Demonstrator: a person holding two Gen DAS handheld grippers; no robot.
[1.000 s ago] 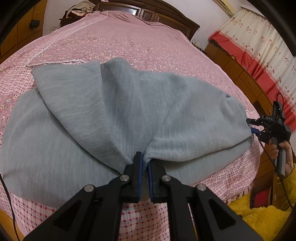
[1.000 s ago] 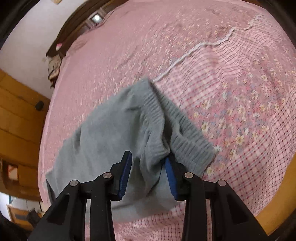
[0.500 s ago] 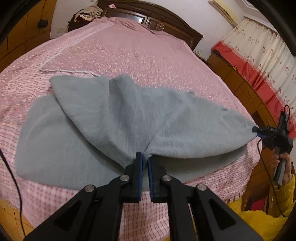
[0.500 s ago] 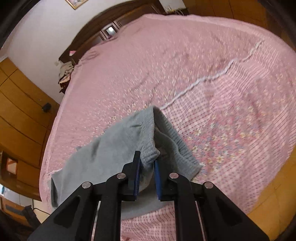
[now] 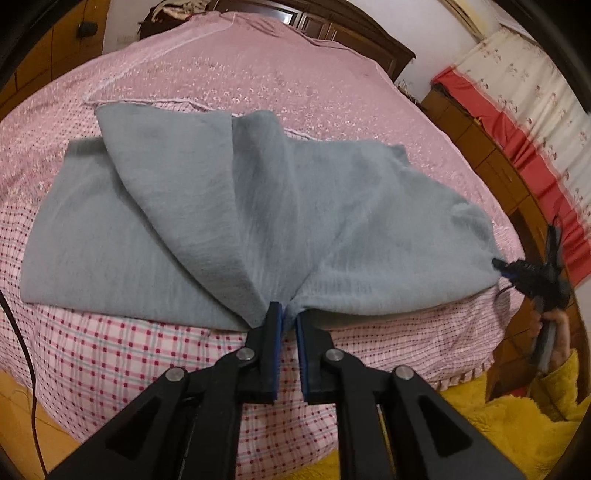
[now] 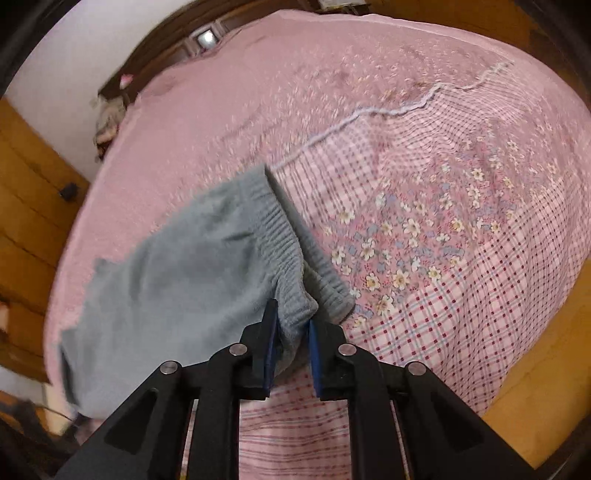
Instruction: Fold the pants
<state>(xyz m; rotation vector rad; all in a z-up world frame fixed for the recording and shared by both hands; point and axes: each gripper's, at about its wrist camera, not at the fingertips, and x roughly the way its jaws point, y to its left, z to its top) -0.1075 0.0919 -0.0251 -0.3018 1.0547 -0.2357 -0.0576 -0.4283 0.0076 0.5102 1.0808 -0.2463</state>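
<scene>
Both claws pinch the grey pants [image 5: 332,206] along the bed's [image 5: 110,354] near edge

I see soft, matt grey fleece pants [image 5: 229,206] with a ribbed knit waistband [image 6: 280,236], lying on a pink printed cotton bedspread [image 5: 258,74]; behind stands a glossy dark wooden headboard [image 5: 332,29].

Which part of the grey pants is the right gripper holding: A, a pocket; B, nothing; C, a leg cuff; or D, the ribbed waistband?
D: the right gripper has its jaws pinched on the ribbed waistband of the pants.
</scene>
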